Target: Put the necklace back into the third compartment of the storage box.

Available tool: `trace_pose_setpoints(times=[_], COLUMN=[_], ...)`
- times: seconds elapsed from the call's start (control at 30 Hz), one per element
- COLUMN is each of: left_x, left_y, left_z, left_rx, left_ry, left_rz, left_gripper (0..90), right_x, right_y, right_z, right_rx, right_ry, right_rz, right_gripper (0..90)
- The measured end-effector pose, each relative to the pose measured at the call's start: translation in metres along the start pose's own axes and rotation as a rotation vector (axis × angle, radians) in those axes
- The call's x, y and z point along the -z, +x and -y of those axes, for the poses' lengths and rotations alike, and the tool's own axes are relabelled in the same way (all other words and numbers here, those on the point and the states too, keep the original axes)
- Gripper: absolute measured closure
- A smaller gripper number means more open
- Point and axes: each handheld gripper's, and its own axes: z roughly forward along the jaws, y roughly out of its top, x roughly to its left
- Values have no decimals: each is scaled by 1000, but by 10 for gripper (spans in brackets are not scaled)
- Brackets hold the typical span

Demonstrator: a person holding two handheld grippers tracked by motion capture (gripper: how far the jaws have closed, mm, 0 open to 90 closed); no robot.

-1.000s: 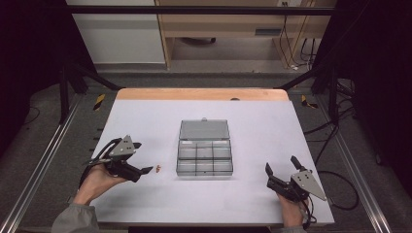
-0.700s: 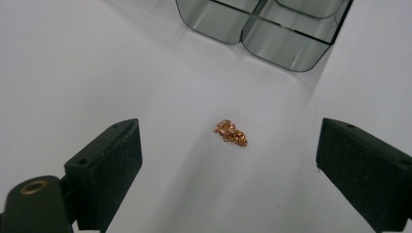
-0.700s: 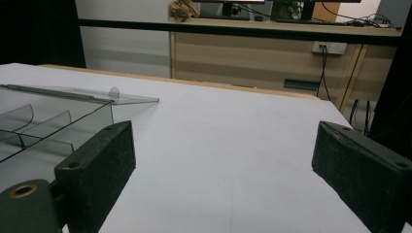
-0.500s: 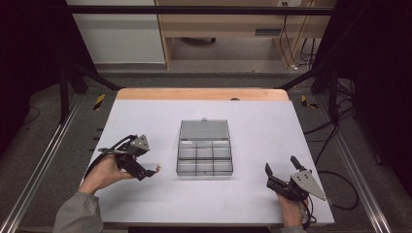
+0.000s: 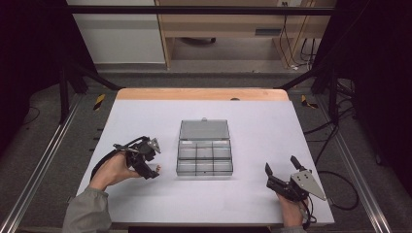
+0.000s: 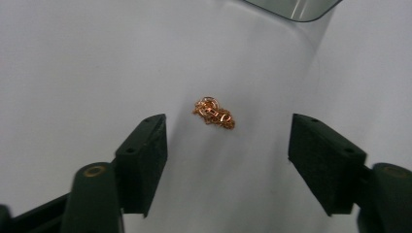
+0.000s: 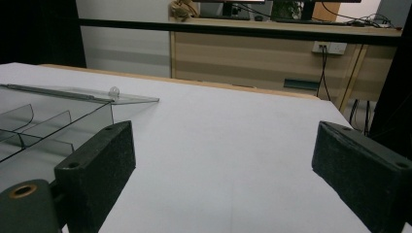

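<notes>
Left tool (image 6: 228, 145) hovers over the white bench (image 5: 252, 199), jaws spread, a small tangled copper chain (image 6: 214, 112) lying between them, untouched. Clear compartment box (image 5: 204, 148) sits mid-bench, lid open. Right tool (image 5: 282, 170) rests near the front right, jaws spread, empty.

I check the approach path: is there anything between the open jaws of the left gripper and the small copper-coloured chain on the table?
Nothing: in the left gripper view, bare white table separates the left gripper from the chain.
</notes>
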Motion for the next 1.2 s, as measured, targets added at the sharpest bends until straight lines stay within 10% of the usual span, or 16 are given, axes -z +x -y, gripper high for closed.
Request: trace_pose_setpoints(times=[0.57, 1.2], left_x=[-17, -21], left_y=[4, 5], left_z=[-19, -22], left_rx=[12, 50], left_ry=[143, 170], left_rz=[-32, -29], left_gripper=[536, 753], right_x=[0, 0], right_y=[0, 0], right_z=[0, 0], right_rx=[-7, -6], right_ry=[-5, -4], right_rz=[3, 2], right_gripper=[85, 86])
